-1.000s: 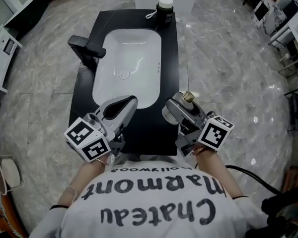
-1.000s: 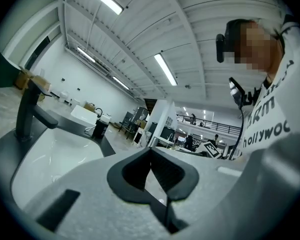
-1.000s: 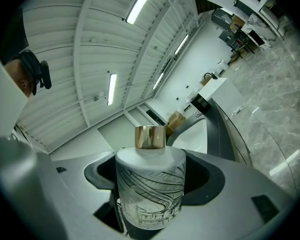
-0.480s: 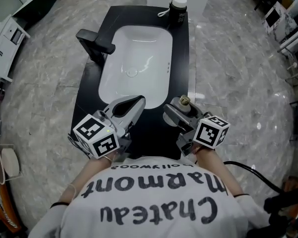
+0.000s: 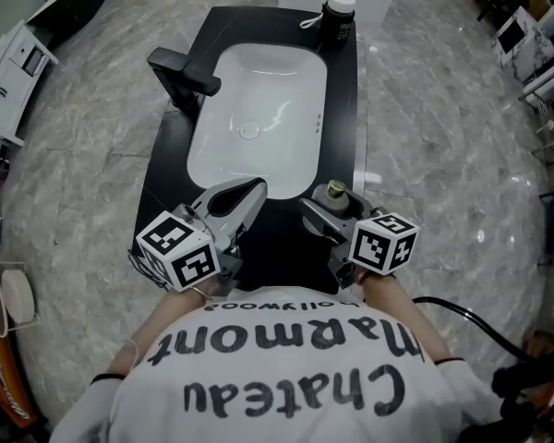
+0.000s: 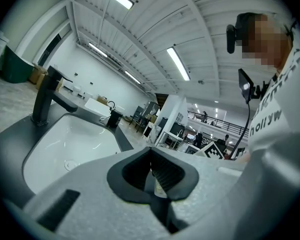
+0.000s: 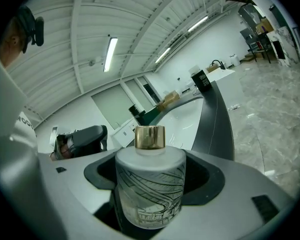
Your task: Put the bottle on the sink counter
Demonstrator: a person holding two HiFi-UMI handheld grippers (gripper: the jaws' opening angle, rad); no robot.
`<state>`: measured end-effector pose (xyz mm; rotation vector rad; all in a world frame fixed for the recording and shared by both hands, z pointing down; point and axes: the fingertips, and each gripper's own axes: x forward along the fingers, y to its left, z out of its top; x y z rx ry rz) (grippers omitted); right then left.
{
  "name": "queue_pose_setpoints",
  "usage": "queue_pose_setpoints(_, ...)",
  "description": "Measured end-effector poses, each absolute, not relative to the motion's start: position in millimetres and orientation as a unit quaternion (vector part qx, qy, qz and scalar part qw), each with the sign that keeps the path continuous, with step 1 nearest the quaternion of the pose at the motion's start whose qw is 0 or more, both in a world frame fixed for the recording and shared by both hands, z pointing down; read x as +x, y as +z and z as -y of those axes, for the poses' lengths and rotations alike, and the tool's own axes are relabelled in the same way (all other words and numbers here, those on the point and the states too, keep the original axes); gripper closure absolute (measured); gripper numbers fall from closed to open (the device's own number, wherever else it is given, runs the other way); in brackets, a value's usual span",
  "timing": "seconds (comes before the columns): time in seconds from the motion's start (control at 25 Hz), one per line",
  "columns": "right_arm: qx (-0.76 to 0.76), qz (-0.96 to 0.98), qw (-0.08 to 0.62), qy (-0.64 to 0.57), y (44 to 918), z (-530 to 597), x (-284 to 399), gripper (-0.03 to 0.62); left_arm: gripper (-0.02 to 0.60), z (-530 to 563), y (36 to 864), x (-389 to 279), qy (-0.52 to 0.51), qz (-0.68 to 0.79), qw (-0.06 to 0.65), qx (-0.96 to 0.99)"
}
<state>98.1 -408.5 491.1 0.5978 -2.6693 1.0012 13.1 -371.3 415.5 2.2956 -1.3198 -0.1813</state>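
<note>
Head view: overhead, steeply down on sink counter [image 5: 343,109]. Gripper views: low, near end, facing far over shared basin [image 6: 75,144].

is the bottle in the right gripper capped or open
Capped: a gold cap sits on the neck of the frosted bottle, which stands upright between the right gripper's jaws.

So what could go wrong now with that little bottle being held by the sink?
Two things, I'd guess. The right gripper holds the bottle by its smooth round body, so it might slip or twist on the way. And the strip of black counter beside the white basin is narrow: set down off-centre, the bottle could tip into the basin or off onto the stone floor.
</note>
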Motion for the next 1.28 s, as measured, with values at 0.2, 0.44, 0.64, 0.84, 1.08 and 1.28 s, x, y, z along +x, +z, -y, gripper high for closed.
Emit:
queue_pose_setpoints(0.2, 0.205, 0.91, 0.141, 0.33, 502.5, 405.3, 96.9, 0.253, 0.566, 370.8, 417.1, 11.8, -0.068, 0.485, 0.241, 0.838)
queue_pose_setpoints(0.44, 0.21, 0.908, 0.175, 0.319, 512.3, 395.0, 99.5, 0.252, 0.566, 362.3, 415.8, 14.6, -0.068, 0.484, 0.244, 0.837)
queue_pose_setpoints(0.64, 0.213, 0.906, 0.187, 0.313, 514.1, 387.5, 101.0, 0.253, 0.566, 352.4, 415.5, 15.0, -0.067, 0.485, 0.247, 0.836)
queue_pose_setpoints(0.84, 0.216, 0.914, 0.197, 0.281, 513.6, 382.0, 99.8, 0.253, 0.566, 342.3, 414.2, 14.3, -0.066, 0.487, 0.248, 0.835)
queue_pose_setpoints(1.08, 0.234, 0.914, 0.187, 0.275, 513.6, 381.2, 101.7, 0.252, 0.566, 331.9, 411.7, 9.7, -0.067, 0.49, 0.246, 0.834)
queue_pose_setpoints(1.28, 0.253, 0.909, 0.178, 0.281, 514.2, 380.1, 104.3, 0.252, 0.566, 323.2, 410.4, 7.0, -0.067, 0.488, 0.246, 0.835)
